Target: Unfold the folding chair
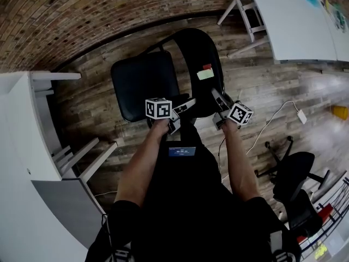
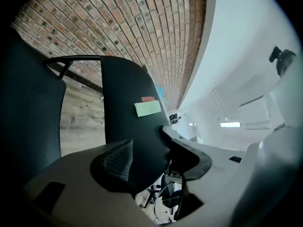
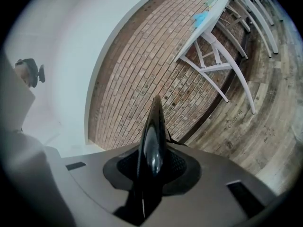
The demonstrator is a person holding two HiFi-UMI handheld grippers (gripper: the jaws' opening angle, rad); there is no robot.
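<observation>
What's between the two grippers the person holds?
Only the chair back; in the head view its near edge spans from the left gripper to the right gripper.

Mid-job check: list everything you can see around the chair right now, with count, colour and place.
folding chair: one, black, centre of the floor
sticky note: one, green, on the backrest
sticker: one, red, beside the note
tables: two, white, upper right and left edge
office chair: one, black, lower right
cable: one, white, on the floor right of the folding chair
unidentified object: one, yellow, far right
wall: one, brick, top
floor: wood planks
left gripper: one, grey, backrest between its jaws, grip unclear
right gripper: one, grey, shut on the backrest's edge
</observation>
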